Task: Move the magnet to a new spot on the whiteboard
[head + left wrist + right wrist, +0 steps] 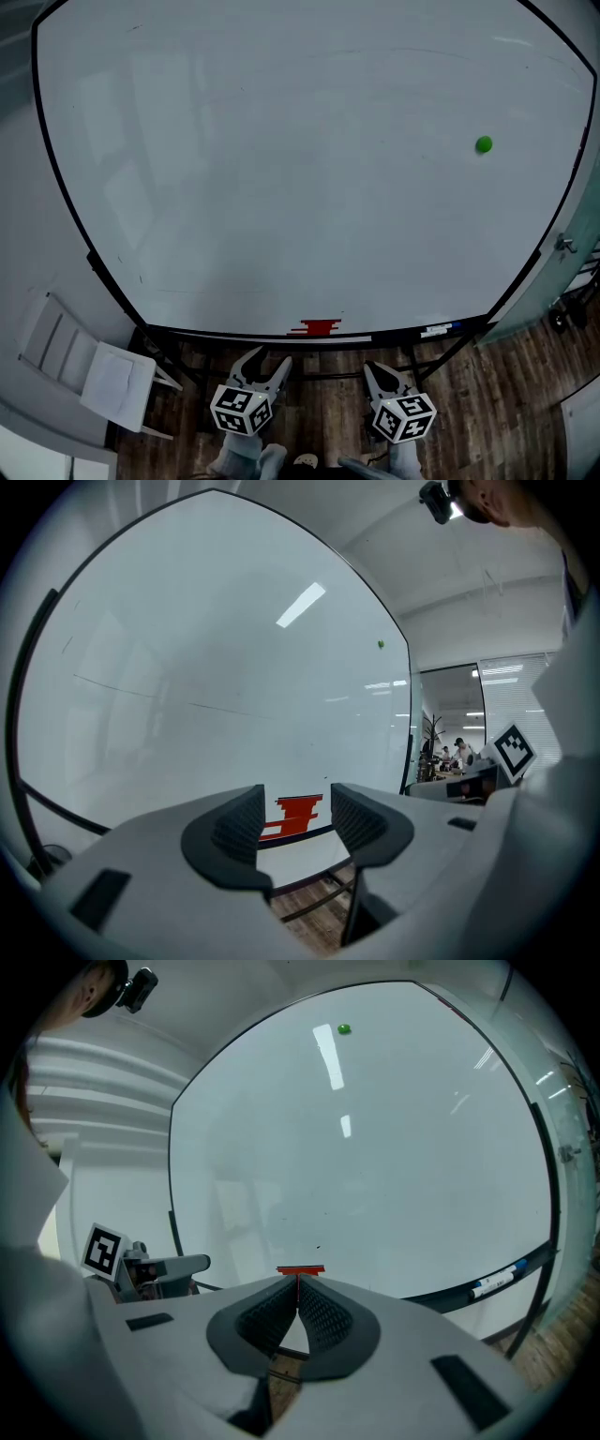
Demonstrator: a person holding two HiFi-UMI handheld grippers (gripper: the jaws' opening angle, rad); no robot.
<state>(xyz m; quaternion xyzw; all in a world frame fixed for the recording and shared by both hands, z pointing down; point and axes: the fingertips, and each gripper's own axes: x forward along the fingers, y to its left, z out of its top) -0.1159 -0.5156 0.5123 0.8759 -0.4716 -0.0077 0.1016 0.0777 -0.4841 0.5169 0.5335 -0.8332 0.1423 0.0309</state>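
Observation:
A small round green magnet sticks to the right part of the big whiteboard. It shows as a tiny dot high up, as the magnet in the left gripper view and the magnet in the right gripper view. Both grippers hang low below the board's bottom edge, far from the magnet. My left gripper is open with nothing between its jaws. My right gripper is shut, its tips touching, holding nothing.
A red eraser lies on the board's tray, with markers further right. A white folding chair stands at the lower left. The board's black stand legs rise from the wooden floor. A glass wall is to the right.

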